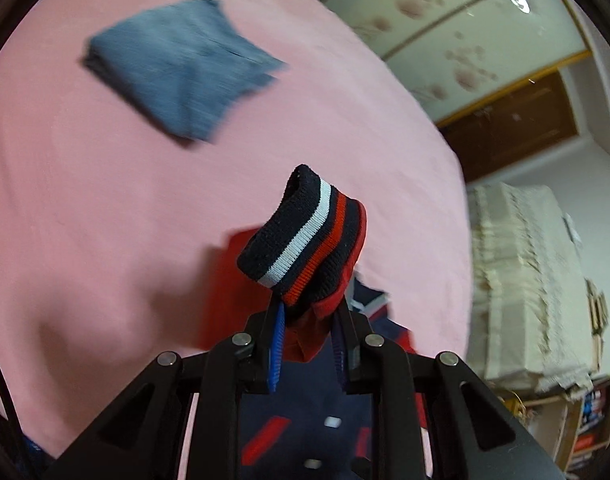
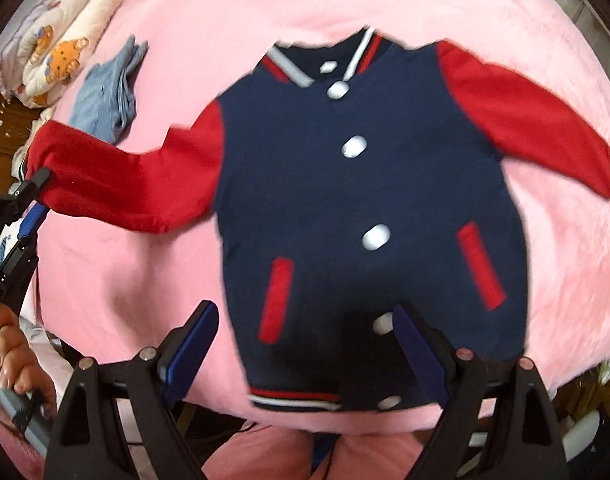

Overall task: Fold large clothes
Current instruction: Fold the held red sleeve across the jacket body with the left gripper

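**Sleeve lifted for the first fold**

A navy jacket (image 2: pixel 365 208) with red sleeves lies face up, buttoned, in the middle of the pink bed (image 2: pixel 505 8). The left gripper (image 1: pixel 307 320) has its fingers clenched on the striped cuff (image 1: pixel 301 236) of one sleeve (image 2: pixel 121 184), raised off the bed. The right gripper (image 2: pixel 305 344) hangs over the jacket's hem, fingers released and holding nothing. Likely next: carry the sleeve across the chest and lay it flat. Folded jeans (image 1: pixel 181 64) lie near the pillow edge.
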The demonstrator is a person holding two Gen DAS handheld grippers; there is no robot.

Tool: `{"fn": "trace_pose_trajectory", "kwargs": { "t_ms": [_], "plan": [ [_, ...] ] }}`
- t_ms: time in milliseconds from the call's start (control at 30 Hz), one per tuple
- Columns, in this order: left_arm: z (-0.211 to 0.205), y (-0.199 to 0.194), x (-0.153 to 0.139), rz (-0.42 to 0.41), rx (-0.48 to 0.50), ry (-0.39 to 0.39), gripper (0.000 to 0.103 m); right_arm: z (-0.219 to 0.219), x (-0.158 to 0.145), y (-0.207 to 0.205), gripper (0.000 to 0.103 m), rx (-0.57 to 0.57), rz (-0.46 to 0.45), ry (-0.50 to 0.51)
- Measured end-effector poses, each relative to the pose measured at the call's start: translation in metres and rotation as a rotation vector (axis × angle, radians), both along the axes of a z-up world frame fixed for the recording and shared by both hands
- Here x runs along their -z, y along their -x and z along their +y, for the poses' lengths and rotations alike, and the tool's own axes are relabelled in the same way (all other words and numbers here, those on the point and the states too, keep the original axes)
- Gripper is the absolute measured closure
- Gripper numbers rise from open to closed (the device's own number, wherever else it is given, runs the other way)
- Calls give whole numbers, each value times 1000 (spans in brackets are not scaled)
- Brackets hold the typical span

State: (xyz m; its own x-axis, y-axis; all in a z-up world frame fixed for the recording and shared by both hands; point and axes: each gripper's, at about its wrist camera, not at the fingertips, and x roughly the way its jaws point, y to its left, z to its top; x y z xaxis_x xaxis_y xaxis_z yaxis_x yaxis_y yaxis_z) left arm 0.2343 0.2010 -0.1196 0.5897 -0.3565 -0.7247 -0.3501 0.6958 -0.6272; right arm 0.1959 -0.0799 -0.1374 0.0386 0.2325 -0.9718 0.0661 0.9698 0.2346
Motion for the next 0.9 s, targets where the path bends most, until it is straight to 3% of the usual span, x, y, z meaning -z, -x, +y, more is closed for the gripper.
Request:
{"fn": "trace_pose_trajectory", "kwargs": {
  "t_ms": [267, 400, 467, 533, 600, 633, 733, 900],
  "plan": [
    [-150, -35, 14, 19, 161, -41, 84, -101, 4, -22, 14, 101, -40, -1],
    [-200, -57, 35, 86, 207, -111, 82, -141, 19, -35, 14, 150, -25, -36],
    [-216, -68, 50, 165, 243, -166, 71, -155, 26, -44, 14, 159, -22, -47],
    [-218, -73, 65, 228, 279, -170, 66, -165, 31, -51, 14, 158, -29, -65],
    [-218, -70, 69, 280, 286, -176, 40, -170, 36, -61, 14, 151, -36, -88],
    [-214, -68, 70, 298, 278, -182, 21, -171, 39, -65, 14, 144, -38, -99],
    [-195, -54, 68, 314, 244, -199, 19, -165, 44, -77, 14, 105, -47, -146],
    [-141, -44, 76, 422, 132, -324, 19, -133, 42, -91, 18, -4, -88, -242]
  ]
}}
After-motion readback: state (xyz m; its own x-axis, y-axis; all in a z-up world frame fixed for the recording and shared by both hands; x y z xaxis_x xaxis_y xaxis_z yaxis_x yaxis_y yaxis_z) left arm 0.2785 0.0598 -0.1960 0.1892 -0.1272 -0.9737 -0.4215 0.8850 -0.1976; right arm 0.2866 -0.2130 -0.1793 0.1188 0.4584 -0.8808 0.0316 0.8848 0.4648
